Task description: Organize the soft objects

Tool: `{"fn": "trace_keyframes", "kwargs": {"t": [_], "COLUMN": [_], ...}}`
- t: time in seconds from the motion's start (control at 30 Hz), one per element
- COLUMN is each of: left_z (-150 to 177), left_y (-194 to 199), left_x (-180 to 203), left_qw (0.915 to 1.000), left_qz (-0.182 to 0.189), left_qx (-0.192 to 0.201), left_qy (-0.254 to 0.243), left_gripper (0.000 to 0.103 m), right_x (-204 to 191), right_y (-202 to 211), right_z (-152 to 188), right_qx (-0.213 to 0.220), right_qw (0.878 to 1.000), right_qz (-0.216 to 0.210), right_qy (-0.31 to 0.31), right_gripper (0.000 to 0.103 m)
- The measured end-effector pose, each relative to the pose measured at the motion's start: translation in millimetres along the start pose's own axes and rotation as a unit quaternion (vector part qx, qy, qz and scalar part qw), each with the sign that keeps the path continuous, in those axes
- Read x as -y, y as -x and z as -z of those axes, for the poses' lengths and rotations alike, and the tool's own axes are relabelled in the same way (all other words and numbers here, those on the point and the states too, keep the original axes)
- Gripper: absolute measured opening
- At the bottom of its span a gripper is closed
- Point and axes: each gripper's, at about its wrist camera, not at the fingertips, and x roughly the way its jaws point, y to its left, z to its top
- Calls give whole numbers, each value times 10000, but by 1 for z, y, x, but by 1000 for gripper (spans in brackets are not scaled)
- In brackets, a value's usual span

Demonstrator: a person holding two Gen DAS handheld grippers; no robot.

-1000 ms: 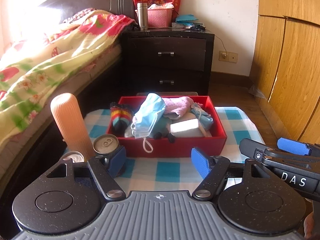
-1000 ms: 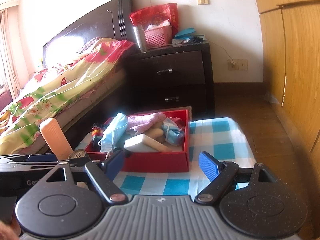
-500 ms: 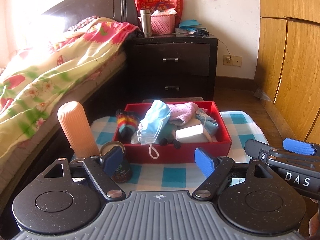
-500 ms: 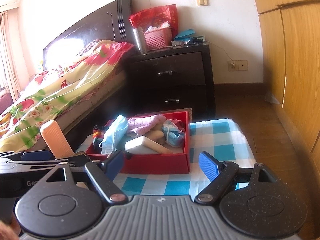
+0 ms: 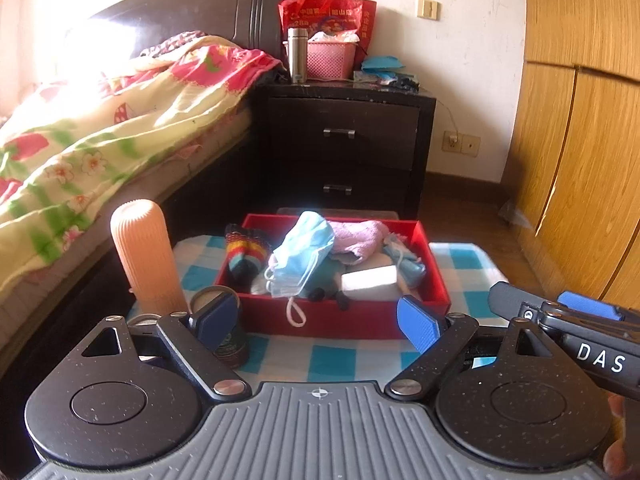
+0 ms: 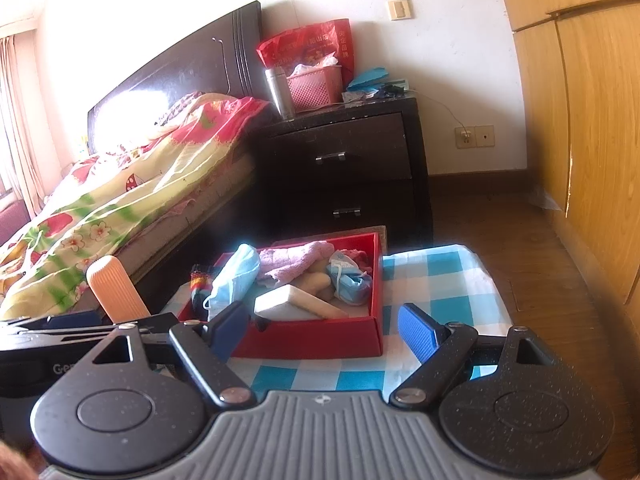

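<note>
I'm opening my empty left gripper [image 5: 320, 316] toward the limp, light blue face mask [image 5: 306, 258] at twelve o'clock, judging its bunched middle the best hold.

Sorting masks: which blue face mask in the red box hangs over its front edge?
The left mask; its ear loop dangles outside the red box. The other mask lies inside.

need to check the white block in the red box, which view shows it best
The right wrist view shows the white block best: its top and long side are visible, lying at an angle in the red box. The left wrist view shows the white block lower, mostly end-on, its base hidden by the box's front wall.
</note>
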Motion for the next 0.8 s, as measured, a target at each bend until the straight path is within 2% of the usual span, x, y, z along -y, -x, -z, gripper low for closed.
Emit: {"fn": "trace_keyframes", "kwargs": {"t": [0.17,0.2,0.27,0.43,0.53,0.6,0.73,0.8], "left_z": [-1,-2,-3,5,15,25,54,71], "left_y": [4,1,-5,-22,-34,-42,-70,-81], "left_x": [0,-1,-4,-12,-9,-10,-11,-11], "left_qw": [9998,9999,9998,9987,9966,9952,9852,9817], "left_qz": [71,16,-206,-115,-266,-289,-332,-310], "left_qx": [192,133,-49,-485,-765,-921,-1671,-1868], "left_qy": [-7,4,50,96,-134,-178,-197,-210], "left_gripper": [87,97,98,97,97,97,97,97], "right_x": [0,0,2,16,20,22,31,35], "right_y": [3,3,5,-2,-15,-30,-72,-94], "right_z": [-3,-4,-5,-6,3,15,48,66], "right_qx": [119,136,185,13,-270,-530,-1364,-1788], "right_qw": [9999,9999,9998,9990,9989,9978,9873,9791], "right_qz": [-38,-34,-21,16,196,394,799,943], "right_qy": [-58,-38,-90,-440,-329,-99,182,238], "right_gripper": [63,63,64,67,70,78,78,78]}}
